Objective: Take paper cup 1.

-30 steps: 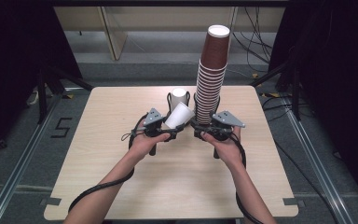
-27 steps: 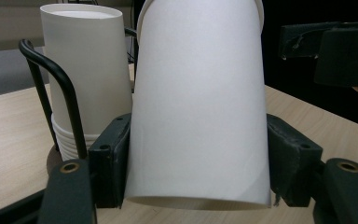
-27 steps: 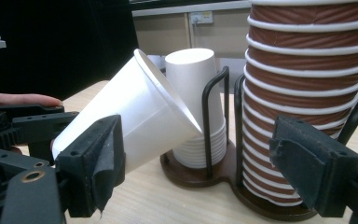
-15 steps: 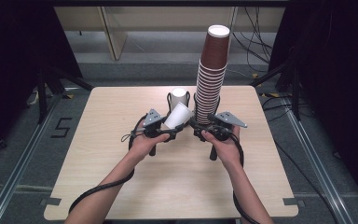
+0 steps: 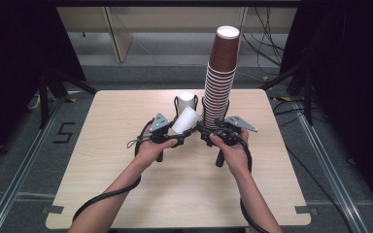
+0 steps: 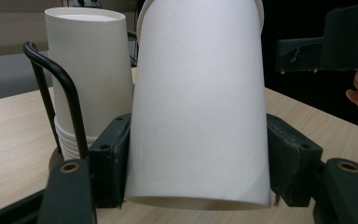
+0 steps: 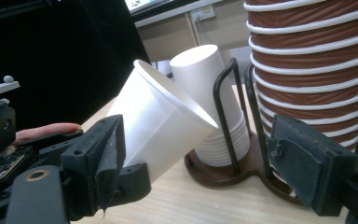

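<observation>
My left gripper [image 5: 181,129] is shut on a single white paper cup [image 5: 186,119], which lies tilted with its rim toward the right gripper. In the left gripper view both pads press on the sides of the cup [image 6: 200,102]. My right gripper [image 5: 205,132] faces it with its jaws open. In the right gripper view the cup's rim end [image 7: 158,116] sits between those jaws, close to the left pad [image 7: 105,154]. Just behind, a stack of white cups [image 5: 186,98] stands in a black wire holder [image 7: 221,112]. A tall stack of brown cups [image 5: 222,73] stands to its right.
The holder's brown base [image 7: 214,175] rests on the light wooden table [image 5: 126,121] near its far edge. Cables trail from both grippers over the table's front. Dark floor with rails and stands surrounds the table.
</observation>
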